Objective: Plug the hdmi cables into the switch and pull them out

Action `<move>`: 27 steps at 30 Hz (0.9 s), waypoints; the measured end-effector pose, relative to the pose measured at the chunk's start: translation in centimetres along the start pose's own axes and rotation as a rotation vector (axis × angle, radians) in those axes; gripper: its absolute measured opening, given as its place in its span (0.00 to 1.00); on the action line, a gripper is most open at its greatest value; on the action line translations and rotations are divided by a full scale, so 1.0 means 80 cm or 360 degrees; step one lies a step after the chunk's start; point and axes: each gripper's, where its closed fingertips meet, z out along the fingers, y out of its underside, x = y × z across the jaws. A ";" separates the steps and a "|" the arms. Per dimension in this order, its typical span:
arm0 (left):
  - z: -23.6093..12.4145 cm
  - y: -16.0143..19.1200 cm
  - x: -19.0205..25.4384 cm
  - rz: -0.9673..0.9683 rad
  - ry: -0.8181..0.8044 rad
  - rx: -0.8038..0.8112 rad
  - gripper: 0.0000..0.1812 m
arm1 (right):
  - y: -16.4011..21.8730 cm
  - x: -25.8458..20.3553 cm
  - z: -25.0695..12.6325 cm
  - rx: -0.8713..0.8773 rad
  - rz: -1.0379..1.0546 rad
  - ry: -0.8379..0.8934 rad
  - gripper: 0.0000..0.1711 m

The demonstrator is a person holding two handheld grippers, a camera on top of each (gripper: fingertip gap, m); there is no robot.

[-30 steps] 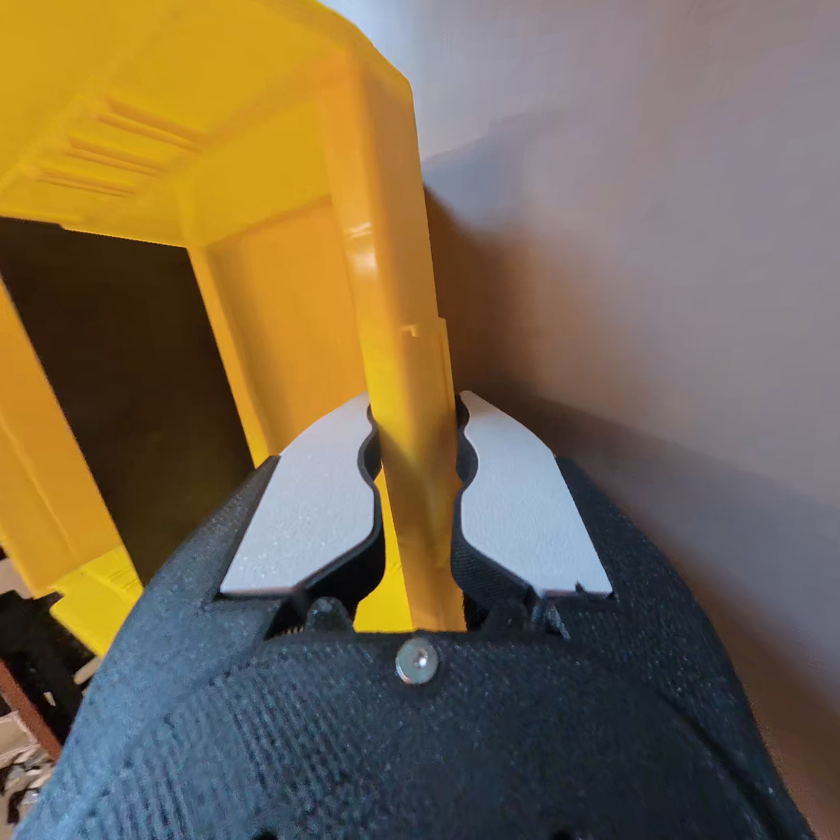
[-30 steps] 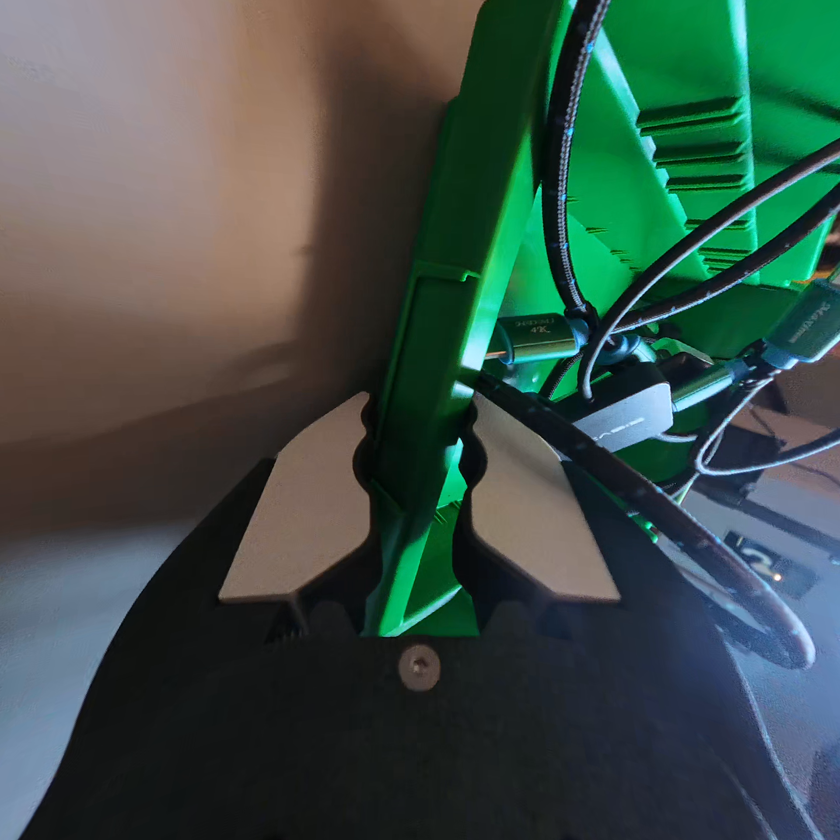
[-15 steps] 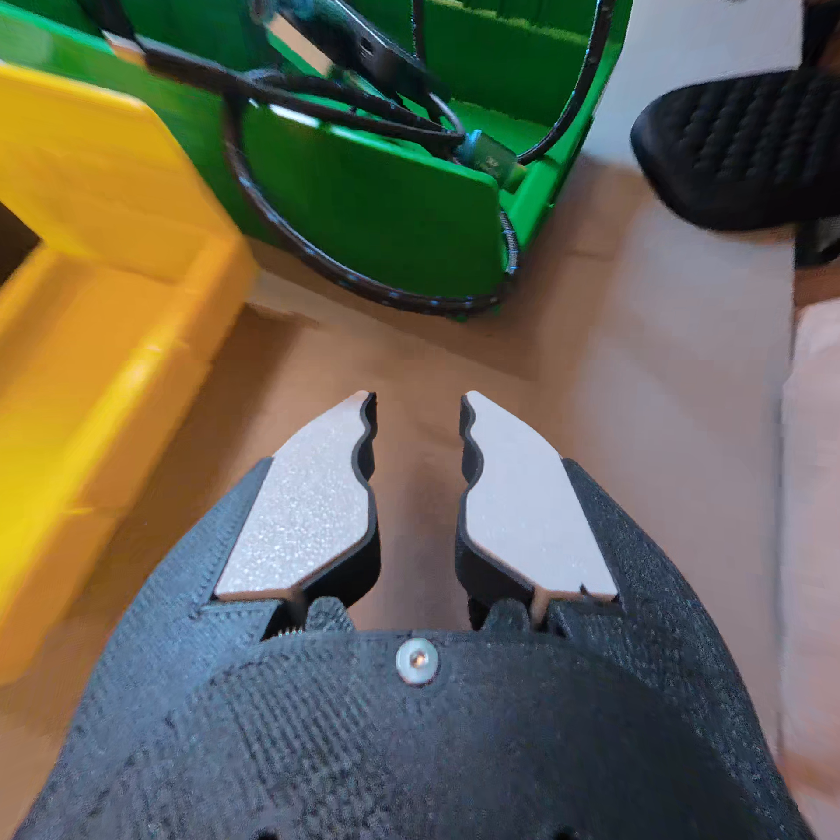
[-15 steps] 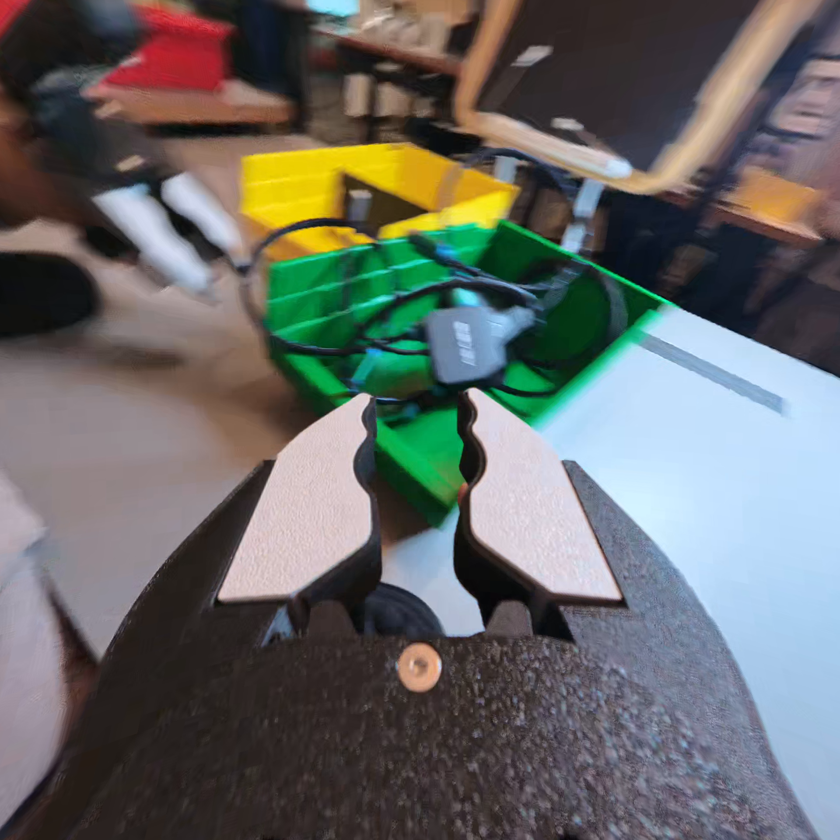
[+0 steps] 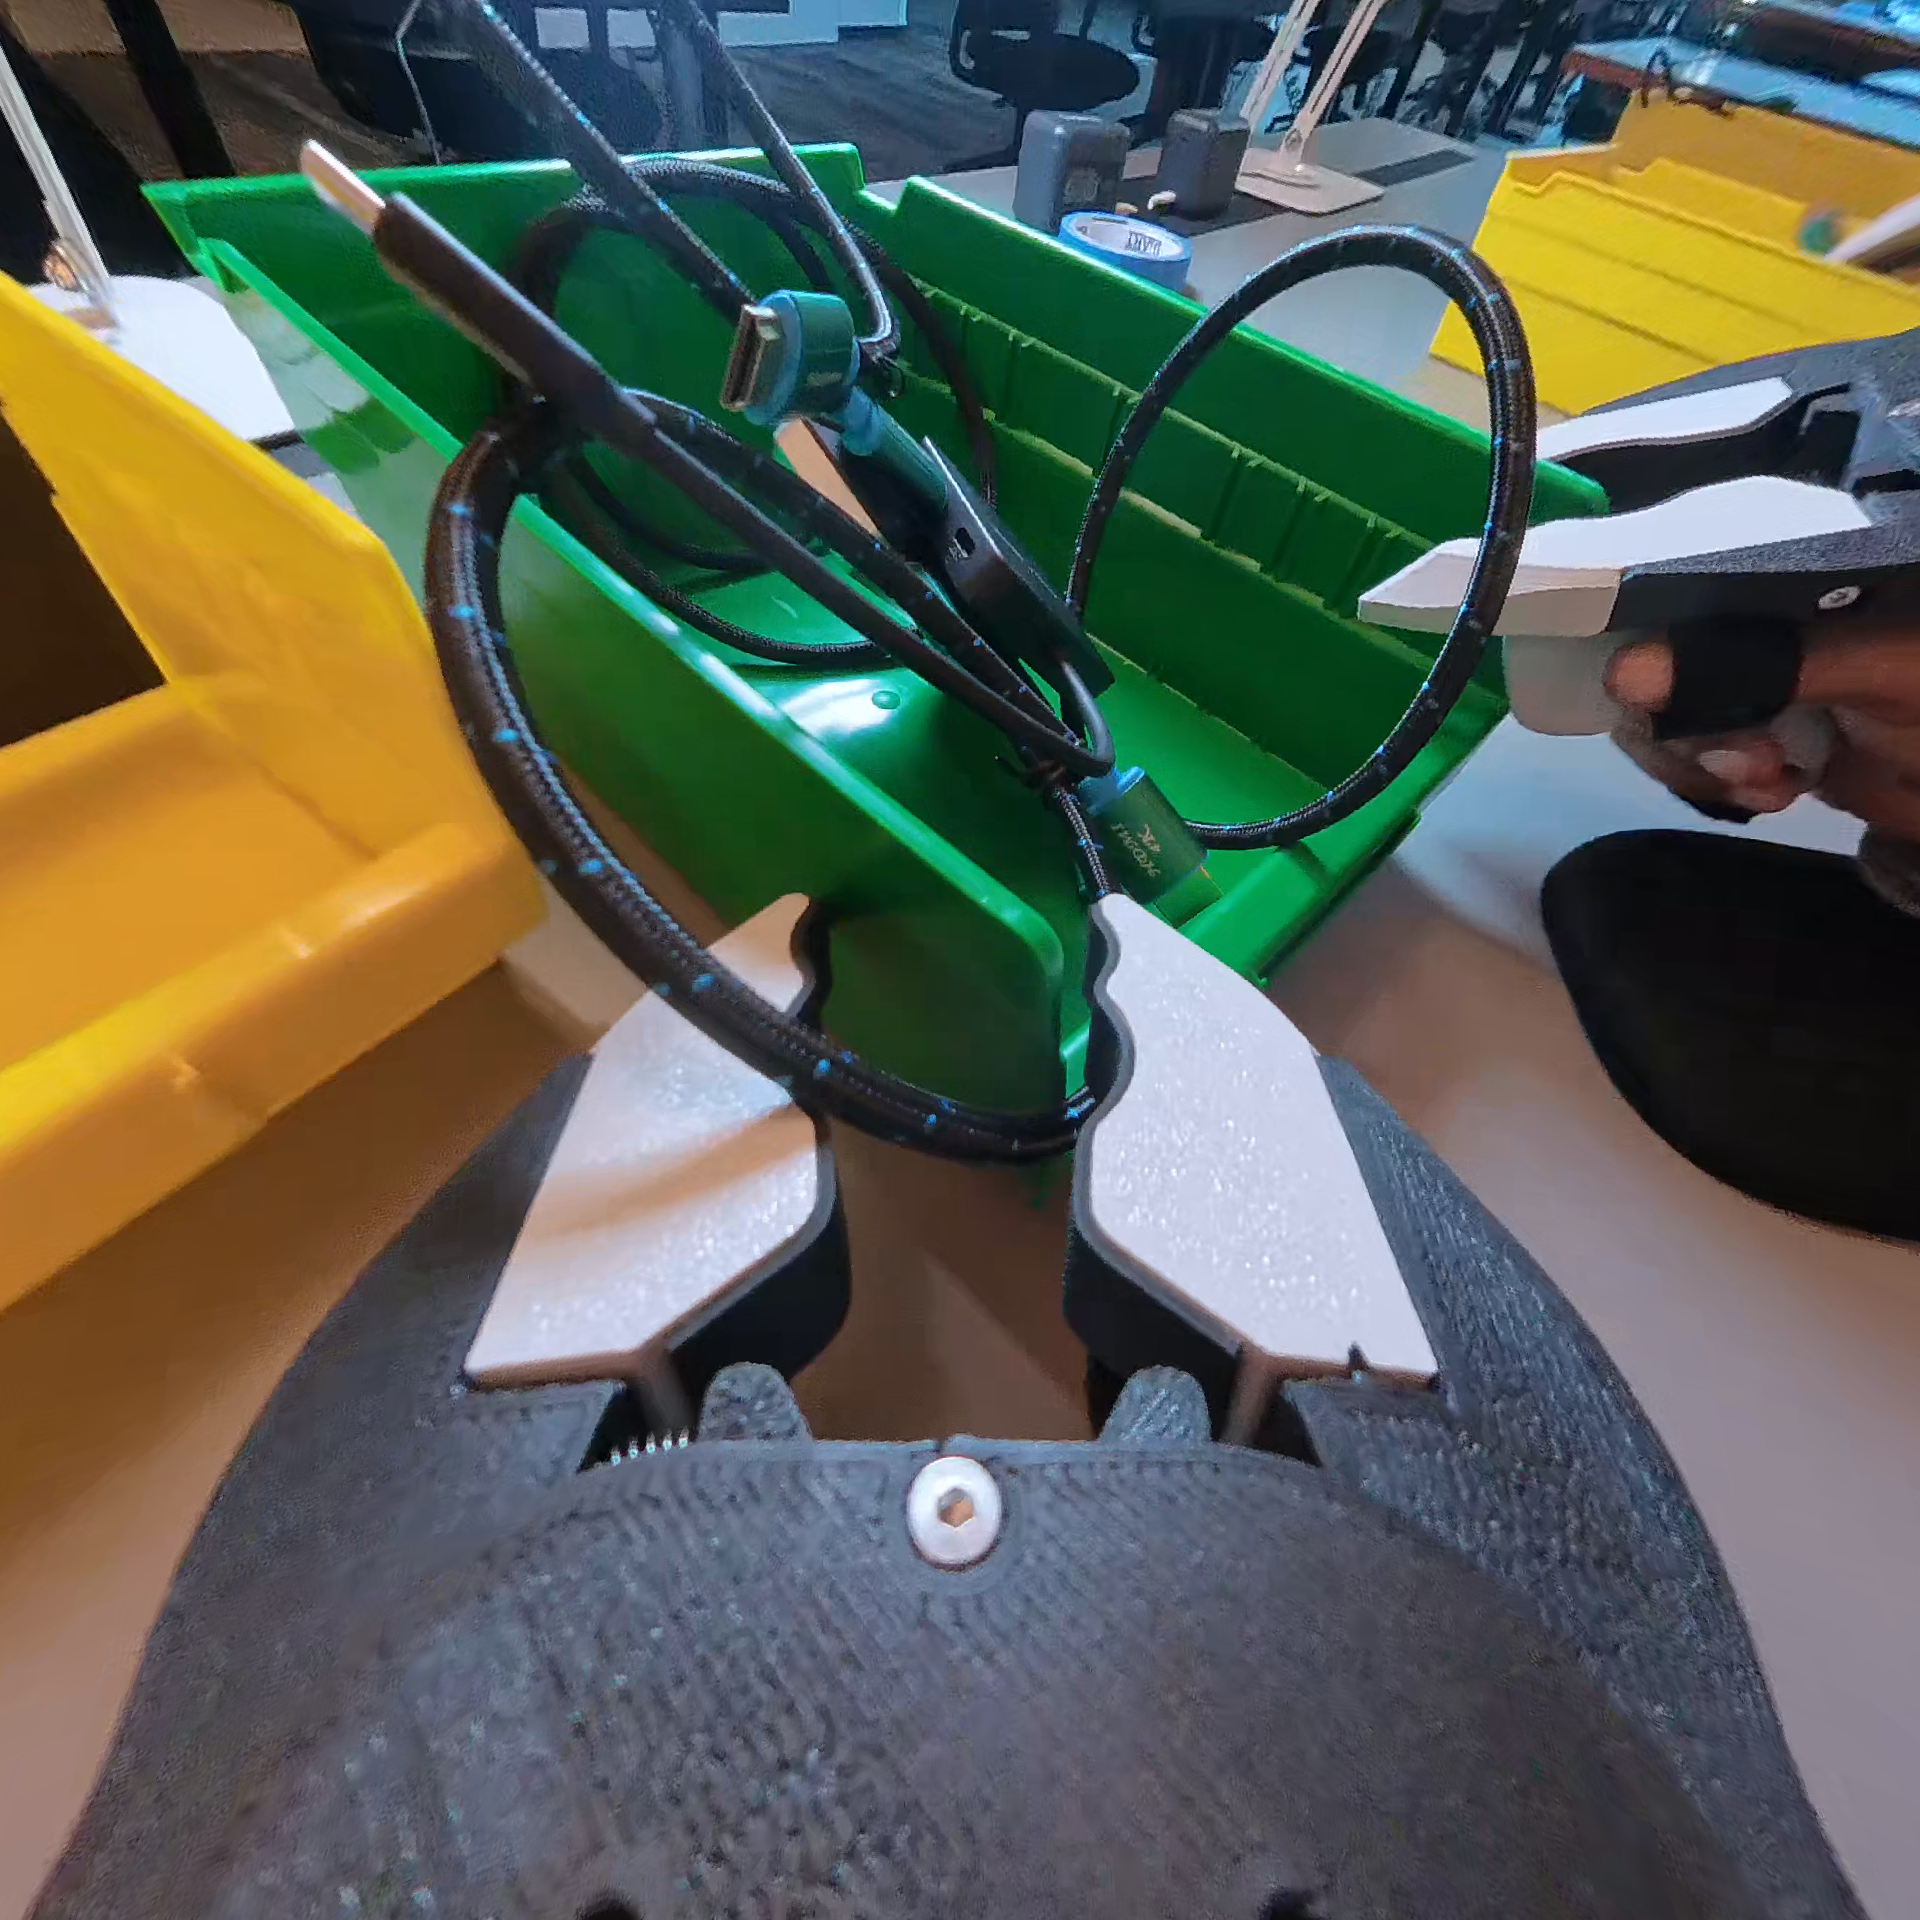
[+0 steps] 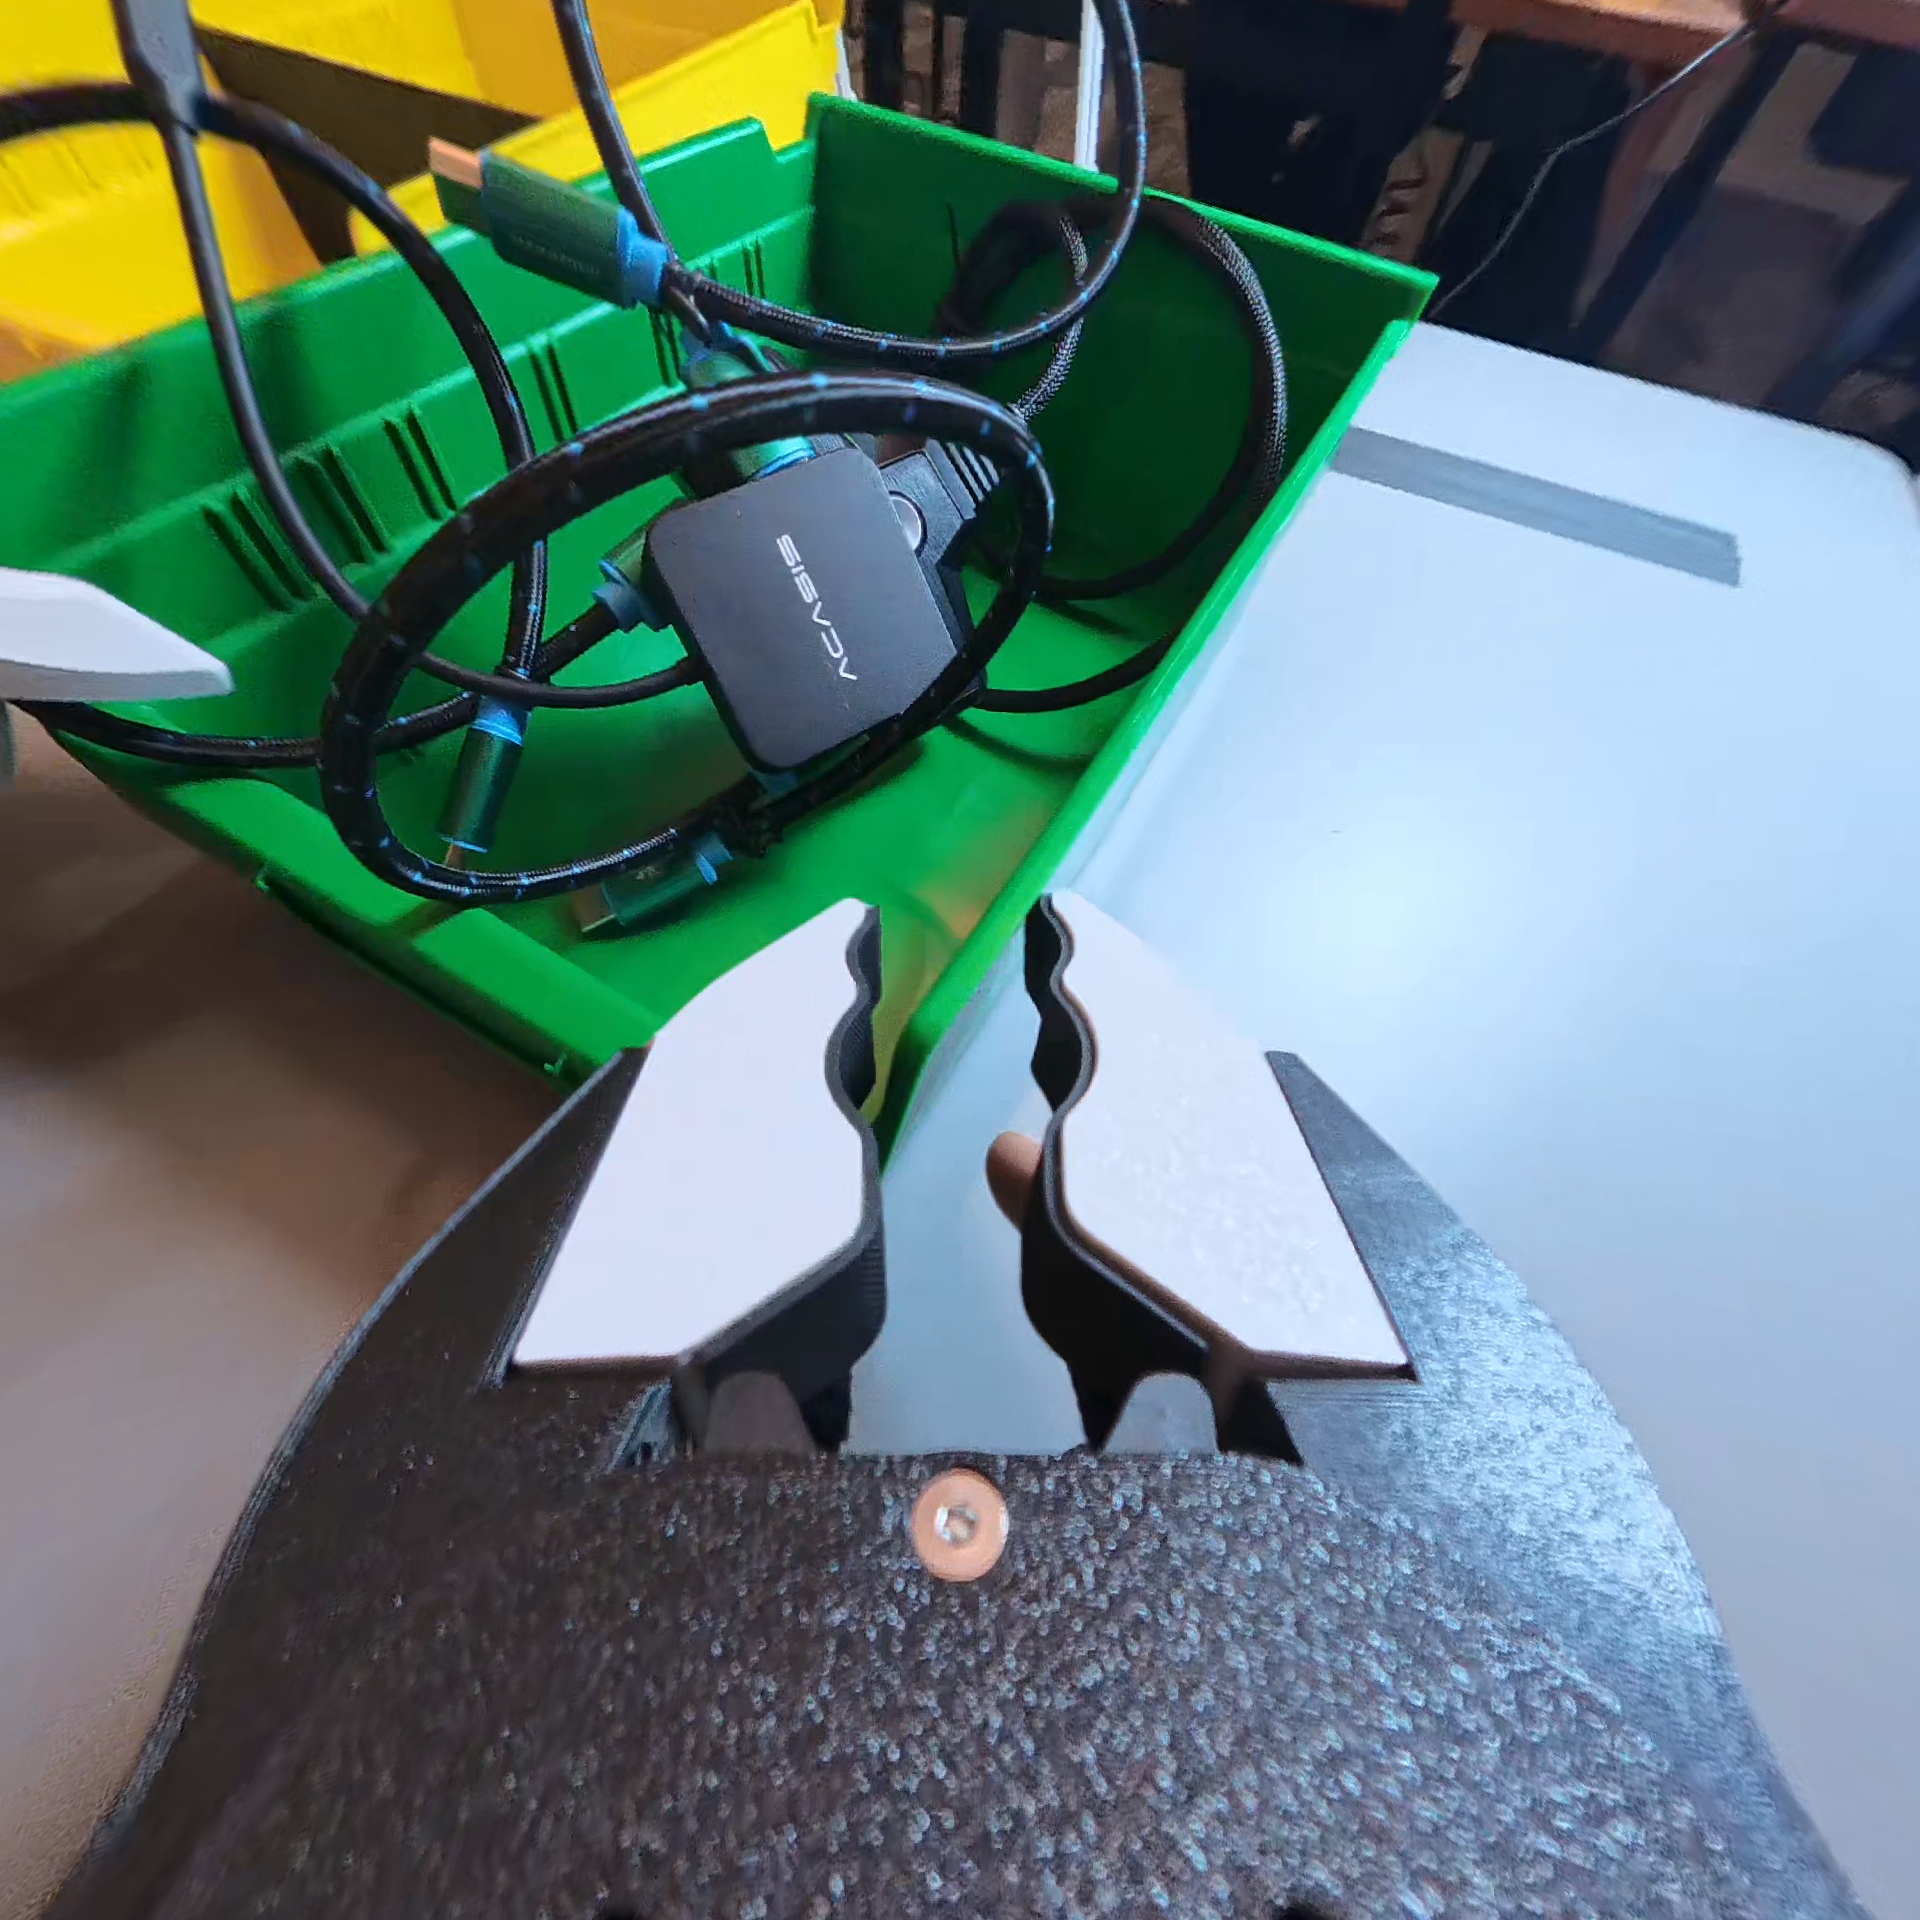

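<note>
Left gripper (image 5: 951, 940): jaws apart, holding nothing; a loop of braided HDMI cable (image 5: 582, 852) hangs over the green bin's near wall and crosses in front of its left finger
Right gripper (image 6: 954, 935): jaws apart, empty, at the green bin's (image 6: 1039, 914) near corner, one finger to each side of the wall's line
Switch (image 6: 805, 603): dark flat box inside the bin, ahead and left of the right gripper, tangled among cable loops
Left view only: a plug (image 5: 795, 358) raised above the bin, the gloved hand (image 5: 1756, 696) holding the right gripper (image 5: 1496, 520) at the bin's far side, blue tape roll (image 5: 1127, 244) behind
Right view only: the switch's top face; a plug (image 6: 649, 894) lying on the bin floor
Surroundings: yellow bin (image 5: 208, 748) left of the green one, on a pale table (image 6: 1507, 935)
</note>
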 end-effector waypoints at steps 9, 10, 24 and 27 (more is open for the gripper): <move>-0.029 -0.024 0.032 0.0363 0.0021 0.0054 0.14 | -0.013 -0.003 -0.053 0.0165 -0.0091 0.0217 0.12; -0.037 -0.035 0.037 0.0410 0.0014 0.0093 0.14 | -0.023 -0.005 -0.063 0.0213 -0.0112 0.0240 0.12; -0.329 -0.159 -0.054 0.0674 -0.0663 0.0408 0.14 | -0.297 -0.216 -0.047 0.0813 -0.0396 -0.0360 0.12; -0.393 -0.121 -0.093 0.0598 -0.0798 0.0302 0.15 | -0.298 -0.297 -0.002 0.0746 -0.0383 -0.0595 0.12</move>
